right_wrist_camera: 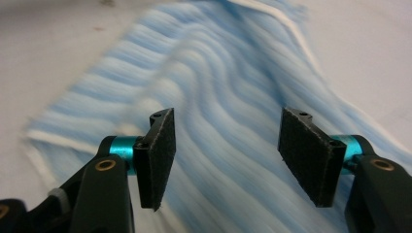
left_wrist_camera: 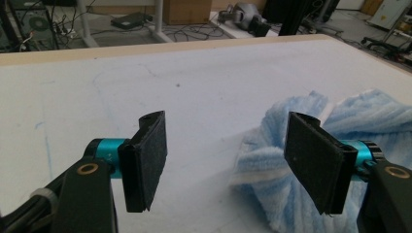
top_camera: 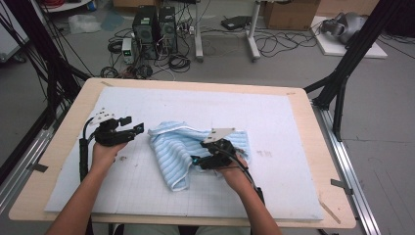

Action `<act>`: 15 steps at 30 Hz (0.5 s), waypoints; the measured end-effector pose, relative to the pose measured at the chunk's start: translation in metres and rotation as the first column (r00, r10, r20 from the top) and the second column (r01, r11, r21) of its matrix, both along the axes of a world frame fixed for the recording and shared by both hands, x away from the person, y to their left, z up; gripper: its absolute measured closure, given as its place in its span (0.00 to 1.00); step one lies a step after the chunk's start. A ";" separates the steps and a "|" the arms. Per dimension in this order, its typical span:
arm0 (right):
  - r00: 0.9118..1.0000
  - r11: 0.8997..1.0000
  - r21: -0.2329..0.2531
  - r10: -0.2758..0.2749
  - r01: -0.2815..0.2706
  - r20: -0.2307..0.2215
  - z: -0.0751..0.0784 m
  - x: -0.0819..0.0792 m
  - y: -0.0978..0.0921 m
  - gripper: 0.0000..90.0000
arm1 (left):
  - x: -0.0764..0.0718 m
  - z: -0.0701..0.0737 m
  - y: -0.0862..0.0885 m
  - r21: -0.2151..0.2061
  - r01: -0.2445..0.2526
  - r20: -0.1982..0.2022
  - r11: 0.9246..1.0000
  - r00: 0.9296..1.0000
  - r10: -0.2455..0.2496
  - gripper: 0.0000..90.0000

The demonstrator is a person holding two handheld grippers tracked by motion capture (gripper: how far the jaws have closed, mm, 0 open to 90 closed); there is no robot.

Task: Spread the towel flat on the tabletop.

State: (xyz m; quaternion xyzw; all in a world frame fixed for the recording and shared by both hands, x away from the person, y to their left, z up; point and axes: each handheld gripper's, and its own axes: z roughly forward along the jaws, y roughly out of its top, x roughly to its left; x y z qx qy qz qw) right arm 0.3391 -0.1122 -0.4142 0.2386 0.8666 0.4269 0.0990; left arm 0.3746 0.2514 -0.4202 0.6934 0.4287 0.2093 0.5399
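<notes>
A crumpled towel (top_camera: 173,149) with light blue and white stripes lies on the pale mat in the middle of the table. My left gripper (top_camera: 131,128) hovers open just left of the towel's left edge, its jaws spread with nothing between them. In the left gripper view the towel (left_wrist_camera: 311,145) bulges behind the right jaw of my left gripper (left_wrist_camera: 233,162). My right gripper (top_camera: 198,160) is open above the towel's middle. In the right gripper view the striped cloth (right_wrist_camera: 228,97) spreads under and beyond my right gripper (right_wrist_camera: 233,158).
The pale mat (top_camera: 274,127) covers most of the wooden table (top_camera: 328,161). Black frame posts (top_camera: 342,73) stand at the table's right and left. Computers and cables (top_camera: 154,34) lie on the floor beyond the far edge.
</notes>
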 end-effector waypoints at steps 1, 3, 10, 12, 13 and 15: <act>1.000 1.000 0.001 0.017 -0.017 -0.004 -0.002 0.001 0.008 0.41 | -0.001 -0.002 0.002 -0.001 -0.003 -0.004 1.000 1.000 0.003 0.37; 0.999 0.999 0.002 0.046 -0.046 -0.015 -0.006 0.005 0.023 0.42 | -0.005 -0.007 0.007 -0.005 -0.006 -0.010 1.000 1.000 0.006 0.37; 0.992 0.990 -0.097 0.098 -0.105 -0.074 -0.023 0.020 0.051 0.86 | -0.006 -0.010 0.011 -0.013 -0.015 -0.018 1.000 1.000 0.014 0.38; 0.999 0.990 -0.128 0.053 -0.052 0.005 -0.015 0.021 0.038 0.95 | -0.007 -0.011 0.012 -0.014 -0.017 -0.018 1.000 1.000 0.017 0.38; 1.000 0.993 -0.115 0.020 -0.019 0.014 -0.012 0.021 0.031 0.95 | -0.007 -0.012 0.013 -0.013 -0.025 -0.022 1.000 0.999 0.025 0.38; 0.999 0.995 -0.085 -0.042 0.044 0.024 -0.005 0.023 0.013 0.95 | -0.007 -0.012 0.013 -0.014 -0.027 -0.024 1.000 0.999 0.027 0.38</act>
